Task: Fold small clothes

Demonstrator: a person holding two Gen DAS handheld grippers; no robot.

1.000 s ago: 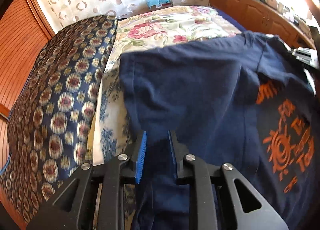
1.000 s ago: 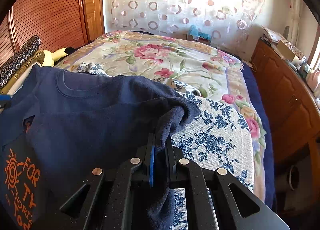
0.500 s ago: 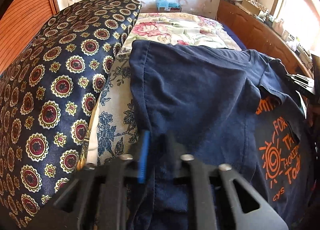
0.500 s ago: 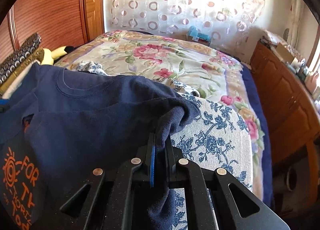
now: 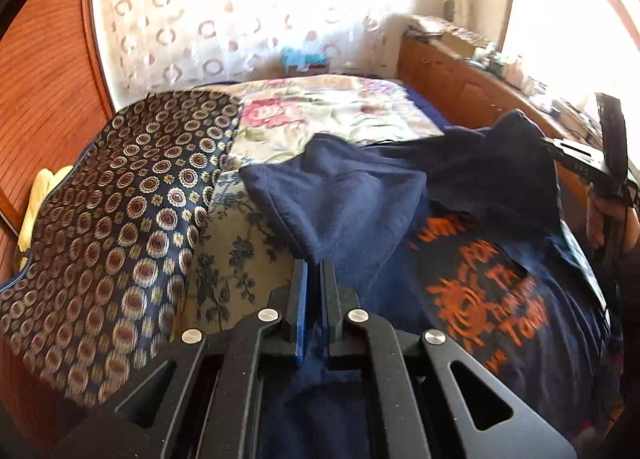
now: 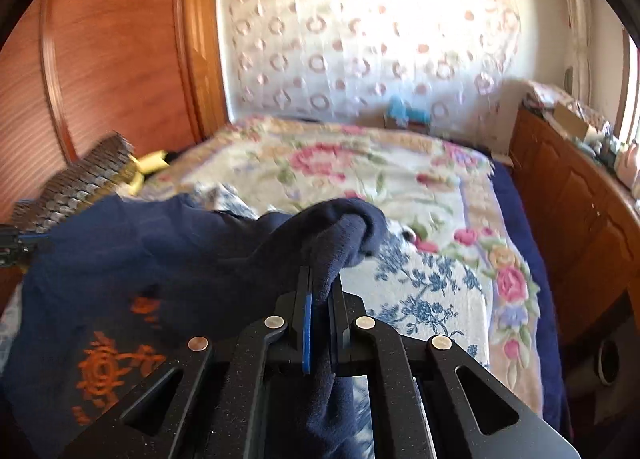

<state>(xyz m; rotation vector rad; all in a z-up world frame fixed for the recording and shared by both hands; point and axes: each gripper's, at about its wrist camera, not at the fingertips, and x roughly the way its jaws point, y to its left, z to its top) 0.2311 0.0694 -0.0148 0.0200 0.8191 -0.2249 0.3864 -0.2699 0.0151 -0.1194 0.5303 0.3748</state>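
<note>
- The left gripper (image 5: 314, 271) is pinched tight on a navy T-shirt (image 5: 352, 203) edge, its jaws having just closed on cloth.
- The right gripper (image 6: 322, 283) is clamped on the opposite bunched edge.
- The shirt stretches between them, long axis side to side, rising toward twelve o'clock over the bed (image 6: 420, 195).
- Compared with a second ago, both edges hang higher.

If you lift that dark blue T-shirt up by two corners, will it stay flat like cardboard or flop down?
Probably flop. The navy T-shirt already sags and bunches between the left gripper and right gripper. It looks thin and likely light. Its pinched folds suggest it shouldn't slip easily.
</note>
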